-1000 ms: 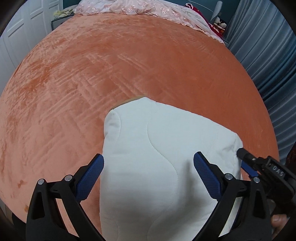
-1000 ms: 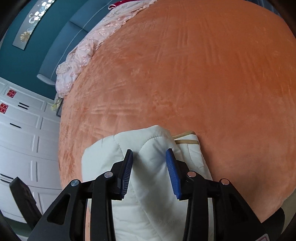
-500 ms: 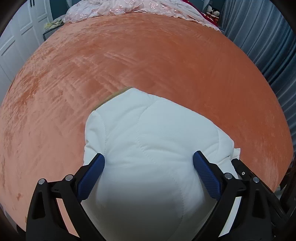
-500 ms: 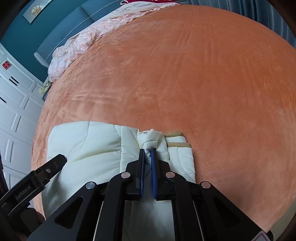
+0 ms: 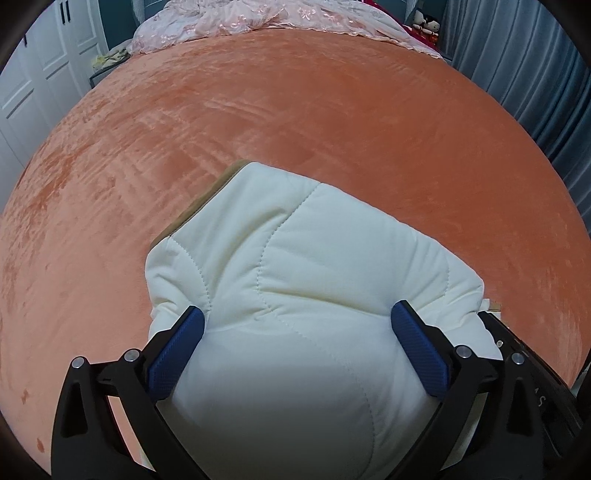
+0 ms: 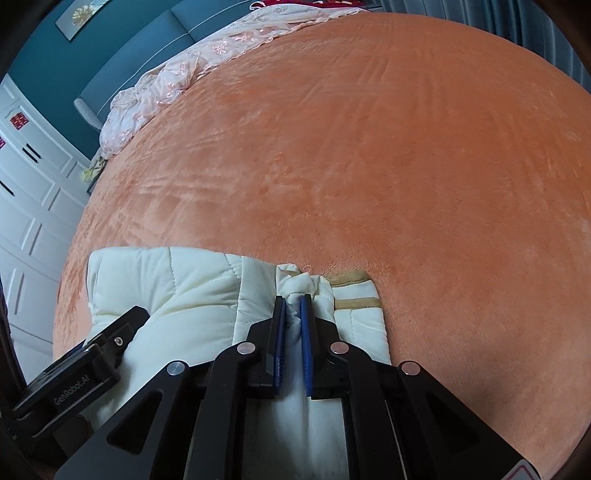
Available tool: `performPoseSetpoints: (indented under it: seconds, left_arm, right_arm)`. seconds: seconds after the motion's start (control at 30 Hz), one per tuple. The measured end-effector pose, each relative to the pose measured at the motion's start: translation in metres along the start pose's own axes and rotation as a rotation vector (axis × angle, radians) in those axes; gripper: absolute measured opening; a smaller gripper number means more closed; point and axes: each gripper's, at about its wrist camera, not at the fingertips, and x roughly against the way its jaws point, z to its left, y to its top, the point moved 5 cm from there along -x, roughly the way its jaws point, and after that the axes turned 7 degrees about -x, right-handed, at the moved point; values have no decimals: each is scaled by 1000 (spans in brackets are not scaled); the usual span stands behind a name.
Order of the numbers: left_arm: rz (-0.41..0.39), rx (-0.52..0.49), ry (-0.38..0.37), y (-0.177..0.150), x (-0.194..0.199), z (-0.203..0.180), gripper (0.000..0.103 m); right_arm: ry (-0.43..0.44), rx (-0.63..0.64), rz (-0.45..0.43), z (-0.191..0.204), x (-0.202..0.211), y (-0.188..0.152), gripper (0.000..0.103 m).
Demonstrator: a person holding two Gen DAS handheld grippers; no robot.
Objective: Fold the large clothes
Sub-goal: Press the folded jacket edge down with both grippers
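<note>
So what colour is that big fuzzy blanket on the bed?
Orange, the plush velvety blanket; clearest in the right wrist view.

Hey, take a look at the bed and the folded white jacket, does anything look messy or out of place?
Nothing is spilled or damaged. The white jacket lies folded on the orange blanket; only a small bunch of fabric puckers where the right gripper pinches it.

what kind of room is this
Most likely a bedroom. A wide bed covered in an orange plush blanket fills the view, a pink embroidered quilt is bunched at its far end, and white panelled wardrobe doors stand alongside.
</note>
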Motion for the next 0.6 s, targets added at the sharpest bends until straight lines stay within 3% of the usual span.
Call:
performPoseSetpoints:
  seconds: [0.6]
  left_arm:
    - [-64, -13, 61, -3, -13, -3, 98]
  right_arm:
    - [20, 1, -39, -1, -8, -3, 5]
